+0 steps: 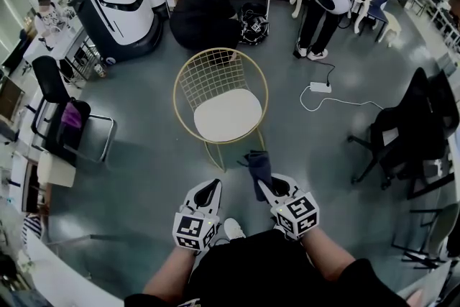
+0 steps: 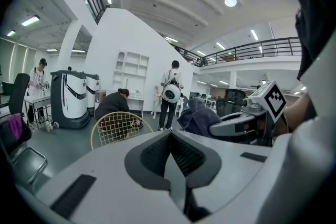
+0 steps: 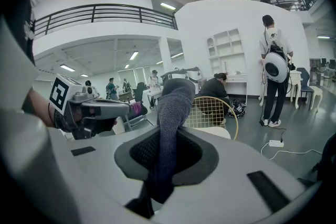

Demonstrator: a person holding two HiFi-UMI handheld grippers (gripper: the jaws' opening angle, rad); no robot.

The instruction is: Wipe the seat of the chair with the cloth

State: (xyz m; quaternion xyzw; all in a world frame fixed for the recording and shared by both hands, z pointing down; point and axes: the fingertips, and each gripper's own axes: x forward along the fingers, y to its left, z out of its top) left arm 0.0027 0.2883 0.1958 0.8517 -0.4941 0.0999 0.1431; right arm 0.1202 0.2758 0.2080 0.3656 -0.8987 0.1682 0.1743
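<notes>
Since the right gripper (image 1: pixel 267 188) is clamped on the cloth (image 1: pixel 258 164), w/ cloth poking fwd, the chair (image 1: pixel 208 72) seat (image 1: pixel 228 116) lies straight ahead, slightly left, apart from it. Left gripper (image 1: pixel 210 190): pinched together, empty, roughly as near.

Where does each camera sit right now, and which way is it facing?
Head view: on the person's head, looking down at the chair; forearms, left gripper, right gripper show.
Left gripper view: along its shut jaws toward the chair; right gripper visible.
Right gripper view: along jaws clamping the cloth, chair beyond.
All share the chair.
</notes>
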